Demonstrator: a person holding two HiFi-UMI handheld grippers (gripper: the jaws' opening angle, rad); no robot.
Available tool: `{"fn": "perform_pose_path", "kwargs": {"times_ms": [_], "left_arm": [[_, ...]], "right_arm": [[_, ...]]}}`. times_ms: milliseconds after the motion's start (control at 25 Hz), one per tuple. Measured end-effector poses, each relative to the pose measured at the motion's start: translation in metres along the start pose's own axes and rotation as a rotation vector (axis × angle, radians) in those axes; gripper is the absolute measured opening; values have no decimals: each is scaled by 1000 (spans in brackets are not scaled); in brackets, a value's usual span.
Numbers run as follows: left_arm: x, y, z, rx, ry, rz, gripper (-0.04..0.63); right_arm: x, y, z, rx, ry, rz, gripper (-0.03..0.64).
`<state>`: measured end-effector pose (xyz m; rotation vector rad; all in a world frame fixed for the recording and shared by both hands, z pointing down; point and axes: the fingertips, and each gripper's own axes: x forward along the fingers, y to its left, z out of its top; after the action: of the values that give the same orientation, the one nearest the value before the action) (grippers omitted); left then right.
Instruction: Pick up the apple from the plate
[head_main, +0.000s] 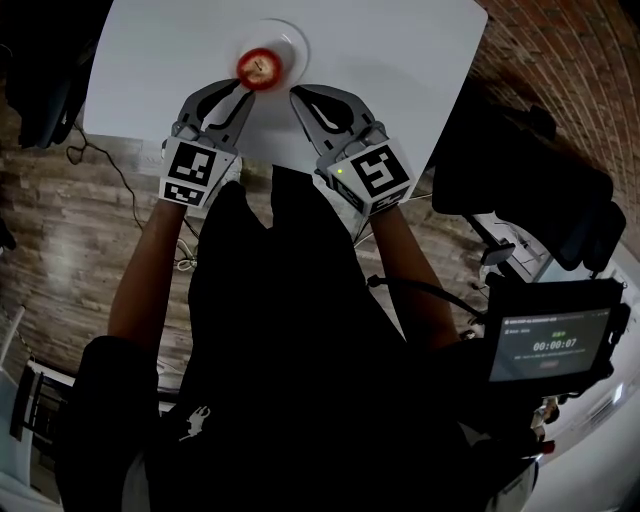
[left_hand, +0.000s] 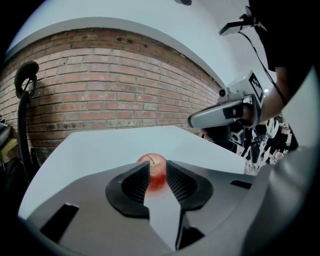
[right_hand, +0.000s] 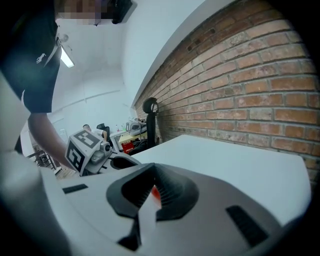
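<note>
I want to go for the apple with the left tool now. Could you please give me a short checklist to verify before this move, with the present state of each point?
1. The apple sits on the plate: ok.
2. The left tool is aimed at the apple: ok, the fruit shows through the gap between its jaws.
3. The left jaws are wide enough for the apple: not ok, the gap looks narrower than the fruit.
4. Both tools are empty: ok, the right tool shows only a narrow gap with nothing held.
5. The right tool is clear of the plate: cannot tell, its tip is close to the near rim.
</note>
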<state>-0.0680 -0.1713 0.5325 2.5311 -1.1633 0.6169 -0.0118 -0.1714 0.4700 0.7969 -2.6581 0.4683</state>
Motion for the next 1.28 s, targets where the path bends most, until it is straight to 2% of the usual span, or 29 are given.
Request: {"fn": "perform_pose_path", "kwargs": {"times_ms": [400, 600, 840, 1080, 1280], "left_arm": [[4, 2, -7, 26, 22, 14, 179], [9, 0, -12, 54, 39, 21, 279], [18, 1, -16, 72, 53, 18, 316], [26, 5, -23, 81, 68, 26, 382], [30, 6, -24, 88, 76, 19, 393]], "right_arm": [[-5, -4, -3, 7, 16, -5, 5], [-4, -5, -2, 6, 16, -3, 5], [-5, -10, -1, 7, 16, -18, 5], [-4, -11, -1, 18, 18, -23, 5], [-4, -13, -1, 9, 35, -25, 5]]}}
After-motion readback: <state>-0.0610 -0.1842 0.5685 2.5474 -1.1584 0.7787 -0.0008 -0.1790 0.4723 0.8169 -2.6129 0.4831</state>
